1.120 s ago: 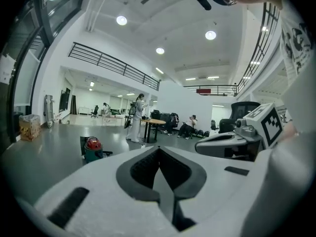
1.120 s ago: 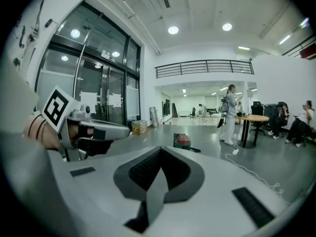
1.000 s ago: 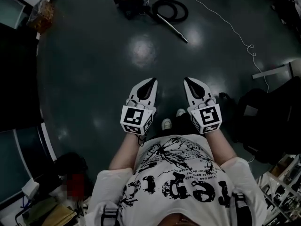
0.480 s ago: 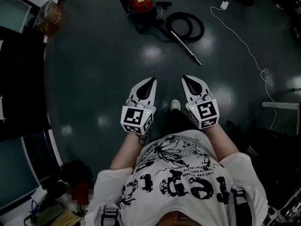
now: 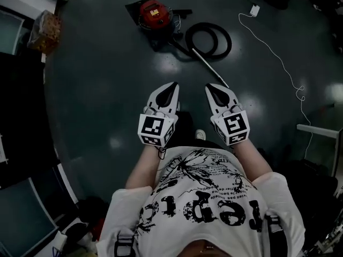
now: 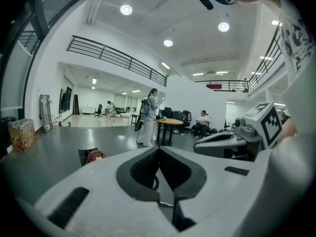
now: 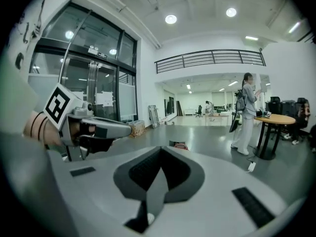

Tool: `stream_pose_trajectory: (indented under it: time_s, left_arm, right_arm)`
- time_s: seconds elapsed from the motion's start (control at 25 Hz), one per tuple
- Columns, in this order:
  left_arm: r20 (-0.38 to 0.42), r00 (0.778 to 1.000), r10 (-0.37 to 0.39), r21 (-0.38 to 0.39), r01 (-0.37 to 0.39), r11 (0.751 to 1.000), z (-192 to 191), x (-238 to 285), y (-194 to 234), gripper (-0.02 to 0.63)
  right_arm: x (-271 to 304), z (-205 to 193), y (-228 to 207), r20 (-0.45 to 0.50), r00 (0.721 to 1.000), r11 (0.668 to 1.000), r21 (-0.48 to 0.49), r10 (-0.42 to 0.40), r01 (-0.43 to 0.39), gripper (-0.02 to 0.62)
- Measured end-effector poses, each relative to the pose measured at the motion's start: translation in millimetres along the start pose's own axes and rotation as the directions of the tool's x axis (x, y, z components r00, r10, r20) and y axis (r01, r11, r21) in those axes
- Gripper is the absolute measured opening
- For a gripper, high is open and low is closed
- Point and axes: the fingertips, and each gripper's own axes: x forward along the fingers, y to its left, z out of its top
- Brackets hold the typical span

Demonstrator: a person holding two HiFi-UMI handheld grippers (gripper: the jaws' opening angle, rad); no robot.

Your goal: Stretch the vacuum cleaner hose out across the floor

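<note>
The left tool (image 5: 171,85) and the right tool (image 5: 210,87) are held side by side, each with its jaws pressed together on nothing. Ahead on the dark floor (image 5: 96,90), the vacuum cleaner hose (image 5: 209,36) lies coiled just beside the red vacuum cleaner (image 5: 154,14). Its metal wand (image 5: 209,67) slants toward the right tool. Only bare floor lies between tools and hose. A white cable (image 5: 278,58) snakes along the right, apart from the coil. A patterned bag (image 5: 44,31) stands at the far left.
</note>
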Motion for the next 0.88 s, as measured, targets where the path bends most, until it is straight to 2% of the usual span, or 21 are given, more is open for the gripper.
stream_pose_trajectory:
  time_s: [0.24,0.52,0.68,0.88]
  left_arm:
    - [-0.033,0.99,-0.135,0.018,0.136,0.991,20.5,104.1,86.6,0.003]
    - [-0.112,0.948,-0.298,0.052,0.305,0.951,45.9,207.2,166.4,0.003]
    - [-0.163,0.927,-0.338,0.046,0.349,0.936,25.6,270.1,193.9,0.003]
    - [-0.216,0.89,-0.402,0.019,0.416,0.909,-32.4,342.6,188.9,0.003]
  right_arm:
    - [90.6,17.1,-67.7,-0.032,0.99,0.991,0.022,-0.134,0.135,0.003]
    - [176.7,29.4,-123.5,-0.08,0.973,0.973,0.061,-0.219,0.224,0.003]
    - [220.6,11.3,-164.1,-0.101,0.964,0.961,0.101,-0.247,0.257,0.003]
    - [252.4,-37.3,-222.6,-0.122,0.956,0.953,0.118,-0.266,0.28,0.003]
